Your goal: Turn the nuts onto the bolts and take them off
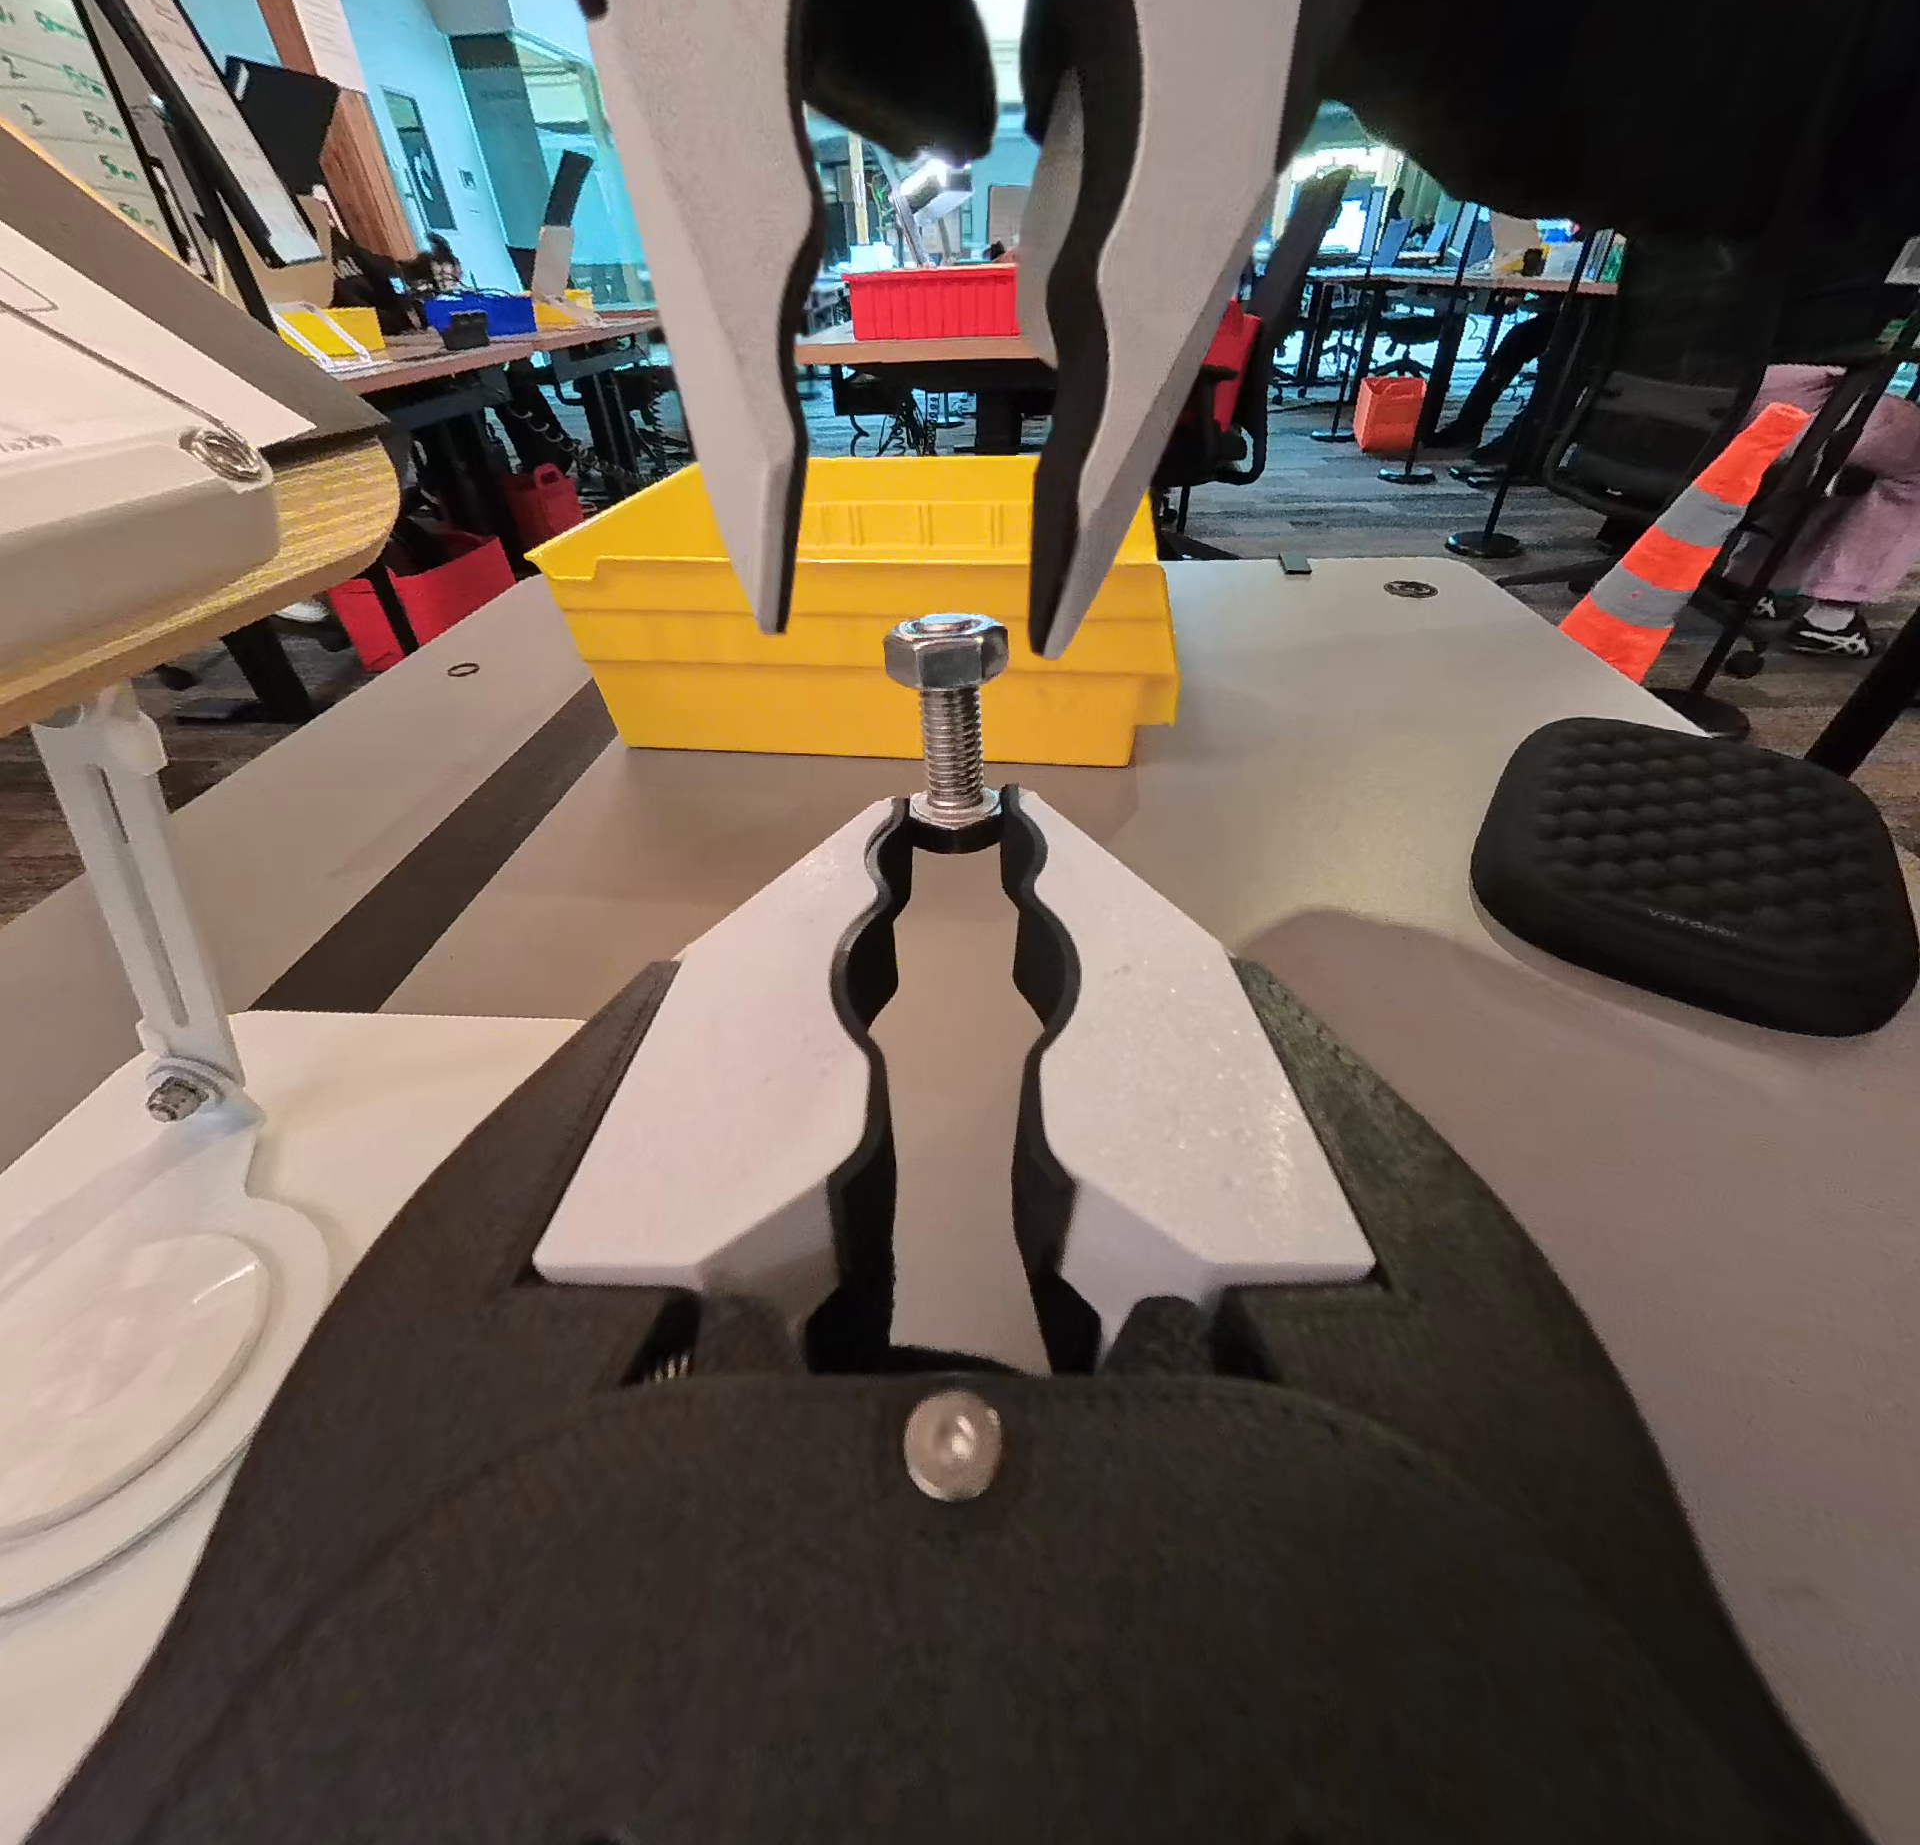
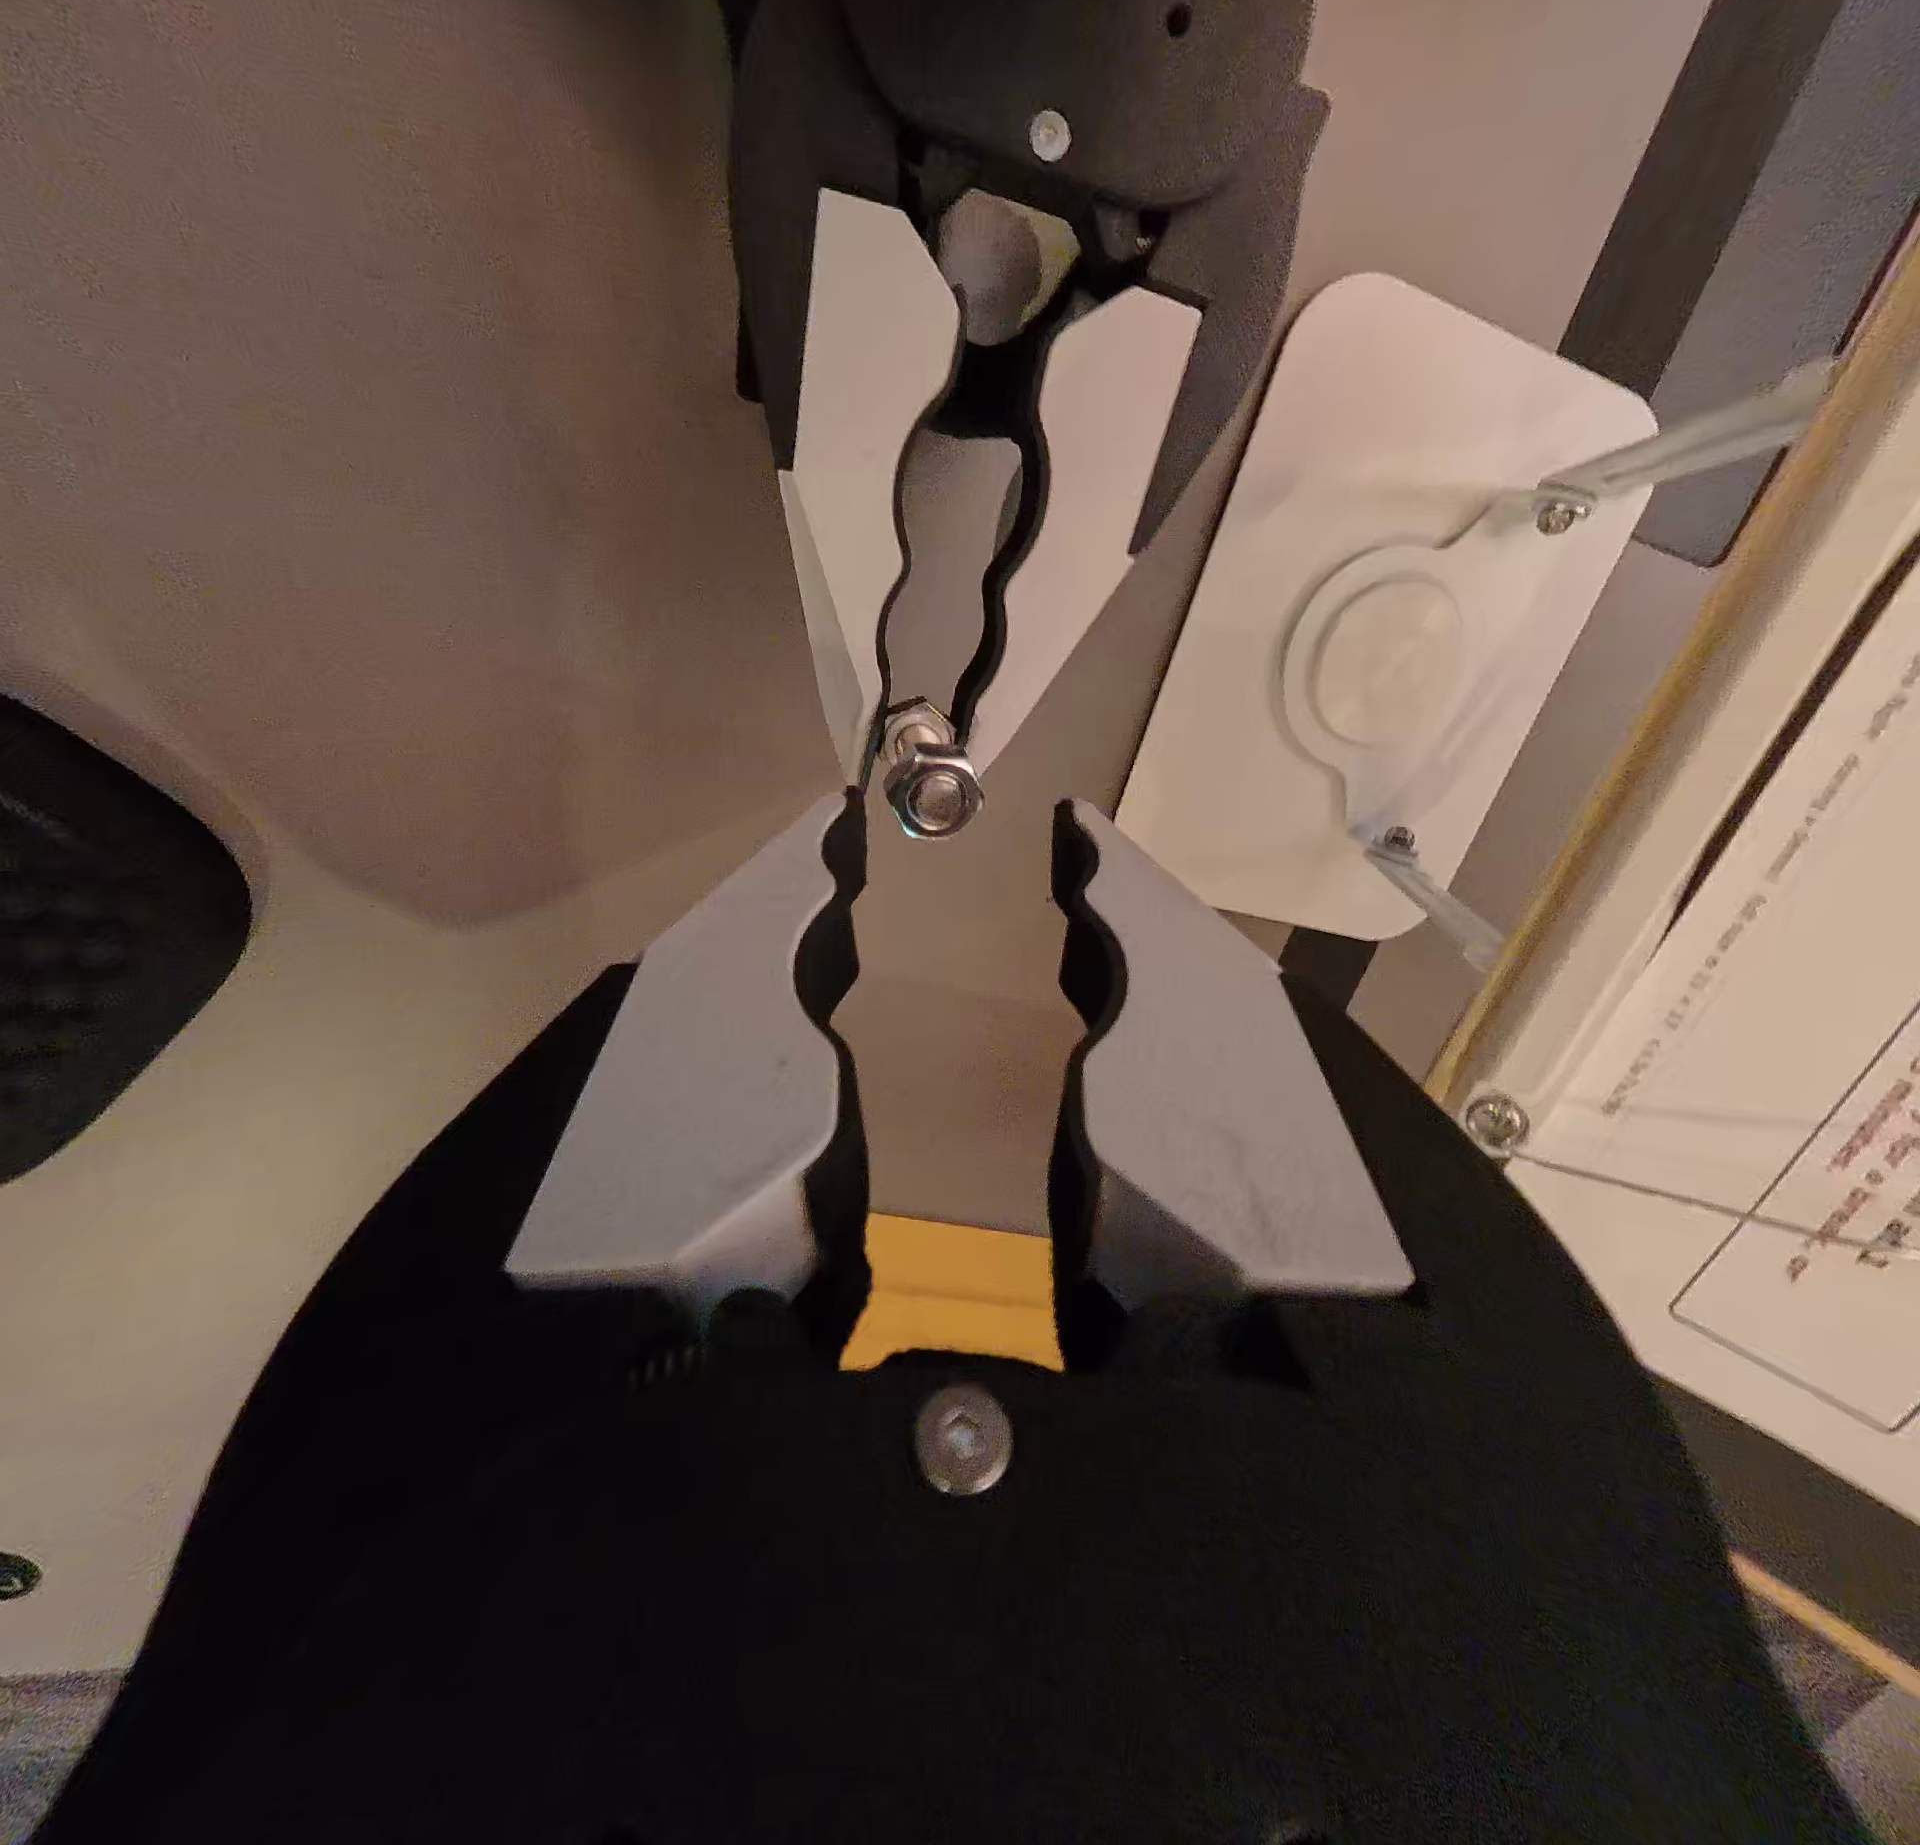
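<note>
Steel bolt (image 1: 954, 756) stood upright, clamped by its head between the tips of my left gripper (image 1: 956, 816) — fingers closed on it, threaded shank pointing up. A hex nut (image 1: 945, 649) sat at the very top of the thread, flush with the bolt's end as far as I could judge from the right wrist view, where it showed end-on (image 2: 935, 793).

My right gripper (image 1: 906, 637) hung above, pointing down, its fingers parted wider than the nut and not touching it — one tip to each side, level with the nut's top face. In the right wrist view the same gripper (image 2: 961, 813) showed a clear gap between its black wavy pads (image 2: 1086, 964), with the nut just beyond the left tip.

The grey desk (image 1: 1351, 839) lay beneath both tools. A yellow bin (image 1: 894, 694) stood behind the bolt, toward the desk's far edge. A black textured pad (image 1: 1688, 870) rested near the right edge. At the left edge a white stand base (image 1: 135, 1307) sat on the desk, its slotted arm rising to a tilted wooden board (image 1: 208, 569) with a white sheet under clear plastic.

Beyond the desk: an orange traffic cone (image 1: 1673, 548) on the floor to the right and a red bin (image 1: 930, 301) on a farther table.
</note>
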Tool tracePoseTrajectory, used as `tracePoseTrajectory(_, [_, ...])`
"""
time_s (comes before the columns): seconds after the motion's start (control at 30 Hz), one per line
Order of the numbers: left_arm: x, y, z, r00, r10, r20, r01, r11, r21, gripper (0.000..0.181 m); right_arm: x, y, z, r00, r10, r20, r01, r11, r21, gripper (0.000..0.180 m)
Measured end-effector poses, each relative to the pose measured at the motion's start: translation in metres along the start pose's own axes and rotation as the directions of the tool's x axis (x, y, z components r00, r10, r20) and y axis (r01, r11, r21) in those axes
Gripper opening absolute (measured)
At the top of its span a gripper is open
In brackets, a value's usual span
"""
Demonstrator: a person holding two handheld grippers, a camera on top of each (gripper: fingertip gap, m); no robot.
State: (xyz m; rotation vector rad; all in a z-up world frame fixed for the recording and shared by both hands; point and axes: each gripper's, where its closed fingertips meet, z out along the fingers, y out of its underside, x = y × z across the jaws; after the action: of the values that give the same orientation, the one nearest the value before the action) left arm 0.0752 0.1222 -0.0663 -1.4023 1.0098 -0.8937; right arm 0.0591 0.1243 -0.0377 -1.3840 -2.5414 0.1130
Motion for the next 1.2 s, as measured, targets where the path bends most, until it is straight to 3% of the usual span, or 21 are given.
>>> tracePoseTrajectory(0.1, [0.000,0.000,0.000,1.000,0.001,-0.001,-0.001,1.000,0.000,0.015,-0.005,-0.001,0.003,0.997,-0.078,0.010,0.078,0.997,-0.010,0.017])
tracePoseTrajectory(0.23, [-0.001,0.000,-0.001,1.000,0.000,0.003,0.000,1.000,0.001,0.015,-0.004,-0.002,0.004,0.999,-0.030,0.026,0.031,0.999,-0.009,0.016])
tracePoseTrajectory(0.33, [0.000,0.001,0.001,1.000,0.001,0.001,-0.001,1.000,-0.004,0.015,-0.006,0.000,0.005,0.977,0.193,0.088,-0.192,0.981,-0.023,0.016])
tracePoseTrajectory(0.43, [0.000,0.003,0.001,1.000,-0.001,0.002,0.001,1.000,-0.009,0.015,-0.008,-0.003,0.008,0.863,0.475,0.172,-0.478,0.878,-0.024,0.018])
tracePoseTrajectory(0.5, [0.001,0.003,0.001,1.000,0.005,-0.003,-0.005,1.000,-0.013,0.015,-0.011,-0.004,0.008,0.817,0.535,0.218,-0.544,0.839,-0.022,0.020])
tracePoseTrajectory(0.57, [0.003,0.002,0.003,1.000,0.006,-0.008,-0.006,1.000,-0.008,0.015,-0.012,-0.007,0.005,0.818,0.519,0.248,-0.539,0.843,0.011,0.029])
tracePoseTrajectory(0.63, [0.003,0.002,0.004,1.000,0.010,-0.007,-0.010,1.000,-0.013,0.015,-0.009,-0.004,0.001,0.874,0.439,0.208,-0.454,0.890,0.032,0.045])
tracePoseTrajectory(0.77, [0.002,0.001,0.002,1.000,0.003,-0.007,-0.003,1.000,-0.006,0.015,-0.009,-0.004,-0.003,0.981,0.171,0.087,-0.175,0.984,0.037,0.039])
tracePoseTrajectory(0.97, [0.004,0.002,0.003,1.000,0.009,-0.011,-0.009,1.000,-0.014,0.015,-0.010,-0.003,0.001,0.999,-0.048,0.022,0.048,0.999,-0.020,0.018])
tracePoseTrajectory(1.07, [0.003,0.002,0.003,1.000,0.010,-0.008,-0.010,1.000,-0.013,0.015,-0.009,-0.003,0.001,0.999,-0.003,0.035,0.003,1.000,-0.015,0.016])
tracePoseTrajectory(1.13, [0.002,0.003,0.003,1.000,0.008,-0.003,-0.009,1.000,-0.015,0.015,-0.007,-0.003,0.002,0.987,0.147,0.067,-0.146,0.989,-0.015,0.015])
tracePoseTrajectory(1.2, [0.001,0.004,0.002,1.000,0.003,0.001,-0.003,1.000,-0.015,0.015,-0.005,-0.003,0.003,0.923,0.367,0.117,-0.369,0.929,-0.003,0.015])
